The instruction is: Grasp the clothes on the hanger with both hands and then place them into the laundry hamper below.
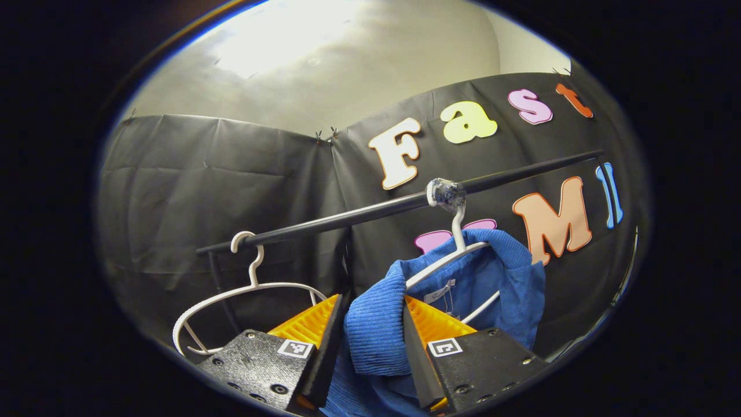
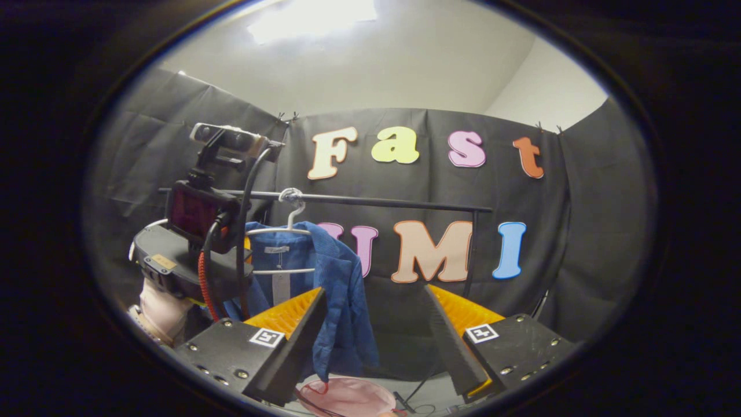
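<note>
A blue garment hangs on a white hanger from a black rail. In the left gripper view my left gripper is shut on a thick fold of its left shoulder, and the cloth fills the gap between the fingers. The right gripper view shows the same garment to the left of my right gripper, which is open and holds nothing. A pink hamper sits low between its fingers, below the garment. The left gripper's body, held by a hand, covers the garment's left side.
An empty white hanger hangs on the rail left of the garment. The rail ends at a black upright post on the right. Black cloth walls close in behind and to both sides.
</note>
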`<state>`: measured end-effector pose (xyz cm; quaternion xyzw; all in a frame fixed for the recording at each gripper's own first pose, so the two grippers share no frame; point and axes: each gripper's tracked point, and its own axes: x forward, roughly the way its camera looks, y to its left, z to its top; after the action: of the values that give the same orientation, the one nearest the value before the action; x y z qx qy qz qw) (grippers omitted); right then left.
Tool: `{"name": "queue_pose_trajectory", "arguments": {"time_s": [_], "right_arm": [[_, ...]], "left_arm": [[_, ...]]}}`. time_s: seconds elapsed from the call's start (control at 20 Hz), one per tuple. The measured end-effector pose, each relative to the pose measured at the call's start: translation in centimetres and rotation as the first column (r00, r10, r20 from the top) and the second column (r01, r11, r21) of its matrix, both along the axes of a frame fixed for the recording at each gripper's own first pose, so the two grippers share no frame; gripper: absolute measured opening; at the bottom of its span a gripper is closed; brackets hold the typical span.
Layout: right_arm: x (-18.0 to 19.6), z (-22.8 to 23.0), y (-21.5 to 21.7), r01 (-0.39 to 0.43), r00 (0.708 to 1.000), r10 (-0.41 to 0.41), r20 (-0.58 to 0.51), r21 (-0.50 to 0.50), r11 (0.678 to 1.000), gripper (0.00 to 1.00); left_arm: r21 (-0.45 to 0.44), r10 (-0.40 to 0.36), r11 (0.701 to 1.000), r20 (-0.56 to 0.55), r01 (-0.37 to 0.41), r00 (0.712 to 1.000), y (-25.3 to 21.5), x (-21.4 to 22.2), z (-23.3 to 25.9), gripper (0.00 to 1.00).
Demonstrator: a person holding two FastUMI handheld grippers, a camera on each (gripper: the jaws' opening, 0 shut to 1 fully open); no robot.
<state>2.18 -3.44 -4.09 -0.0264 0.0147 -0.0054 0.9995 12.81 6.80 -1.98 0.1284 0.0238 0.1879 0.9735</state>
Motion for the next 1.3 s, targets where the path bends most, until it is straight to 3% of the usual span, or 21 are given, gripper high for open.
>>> {"name": "queue_pose_trajectory", "arguments": {"time_s": [0.2, 0.4, 0.45, 0.5, 0.7, 0.75, 0.8, 0.85, 0.95, 1.1, 1.15, 1.2, 1.3], "right_arm": [[0.5, -0.3, 0.3, -0.018, 1.000, 0.018, -0.009, 0.006, 1.000, 0.98], [0.6, -1.0, 0.9, -0.028, 0.999, 0.028, -0.024, 0.009, 1.000, 0.98], [0.6, -1.2, 1.1, -0.031, 0.999, 0.031, -0.028, 0.014, 0.999, 0.94], [0.7, -1.3, 1.3, -0.034, 0.999, 0.035, -0.033, 0.021, 0.999, 0.98], [0.8, -1.8, 2.4, -0.047, 0.998, 0.049, -0.045, 0.037, 0.998, 0.98], [0.9, -1.8, 2.7, -0.051, 0.998, 0.053, -0.045, 0.038, 0.998, 0.94], [0.9, -1.9, 3.0, -0.055, 0.997, 0.057, -0.047, 0.040, 0.998, 0.98], [0.9, -1.9, 3.4, -0.059, 0.997, 0.061, -0.047, 0.041, 0.997, 0.94], [0.9, -1.9, 3.8, -0.064, 0.997, 0.066, -0.046, 0.042, 0.997, 0.98], [1.3, -2.2, 4.4, -0.070, 0.996, 0.072, -0.049, 0.050, 0.996, 0.98], [1.4, -2.2, 4.7, -0.074, 0.996, 0.076, -0.050, 0.054, 0.996, 0.94], [1.6, -2.3, 4.9, -0.076, 0.996, 0.079, -0.050, 0.056, 0.996, 0.98], [1.9, -2.1, 5.1, -0.080, 0.996, 0.083, -0.046, 0.051, 0.995, 0.98]], "left_arm": [[0.026, -0.086, 0.996, -0.031, 0.087, 0.996, 0.0, -0.2, 0.1, 0.44], [-0.070, -0.212, 0.976, -0.055, 0.208, 0.976, -1.3, -0.1, -0.1, 0.41], [-0.100, -0.244, 0.966, -0.060, 0.238, 0.968, -1.5, -0.2, -0.2, 0.41], [-0.133, -0.277, 0.954, -0.060, 0.267, 0.959, -1.8, -0.3, 0.0, 0.41], [-0.255, -0.402, 0.892, -0.070, 0.373, 0.913, -1.6, -0.6, 0.4, 0.41], [-0.276, -0.430, 0.875, -0.069, 0.397, 0.900, -1.7, -0.7, 0.5, 0.41], [-0.298, -0.456, 0.858, -0.070, 0.418, 0.887, -2.0, -0.7, 0.6, 0.41], [-0.318, -0.482, 0.841, -0.077, 0.437, 0.873, -2.1, -0.7, 0.4, 0.41], [-0.367, -0.518, 0.808, -0.069, 0.461, 0.852, -2.0, -0.7, 0.5, 0.37], [-0.439, -0.584, 0.740, -0.042, 0.510, 0.811, -2.8, -1.0, 0.5, 0.36], [-0.450, -0.587, 0.735, -0.049, 0.506, 0.808, -2.6, -1.0, 0.3, 0.37], [-0.456, -0.590, 0.732, -0.051, 0.507, 0.806, -2.3, -1.2, 0.2, 0.36], [-0.464, -0.611, 0.714, -0.046, 0.525, 0.790, -2.7, -1.4, 0.6, 0.36]]}}
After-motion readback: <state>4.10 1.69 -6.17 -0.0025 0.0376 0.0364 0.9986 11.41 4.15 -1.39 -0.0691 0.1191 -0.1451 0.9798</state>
